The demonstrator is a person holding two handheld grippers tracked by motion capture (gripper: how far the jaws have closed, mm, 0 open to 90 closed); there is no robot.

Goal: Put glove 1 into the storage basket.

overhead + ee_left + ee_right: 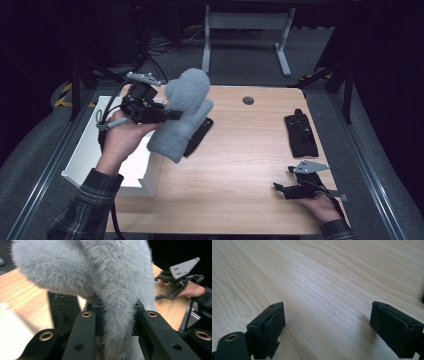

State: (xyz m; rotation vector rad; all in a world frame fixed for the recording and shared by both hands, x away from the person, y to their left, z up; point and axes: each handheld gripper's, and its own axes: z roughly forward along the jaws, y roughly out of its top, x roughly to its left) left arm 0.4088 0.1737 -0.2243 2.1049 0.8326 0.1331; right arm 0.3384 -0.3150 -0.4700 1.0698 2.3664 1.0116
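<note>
The left gripper (167,116) holds the grey mitten (183,114) pinched between its jaws, lifted at ten o'clock above the bench (245,150); the right gripper (286,189) rests wide open at five o'clock.

A: We have the mitten (186,112) pinched between the left gripper (172,115) fingers (85,335), off the table (240,165). Box (105,165) sits below and behind those fingers, at the table's left edge.

B: And a glove (198,136) lies flat under the mitten. The right gripper (281,188) fingers (270,327) rest on bare table; another glove (300,134) lies just beyond them.
</note>
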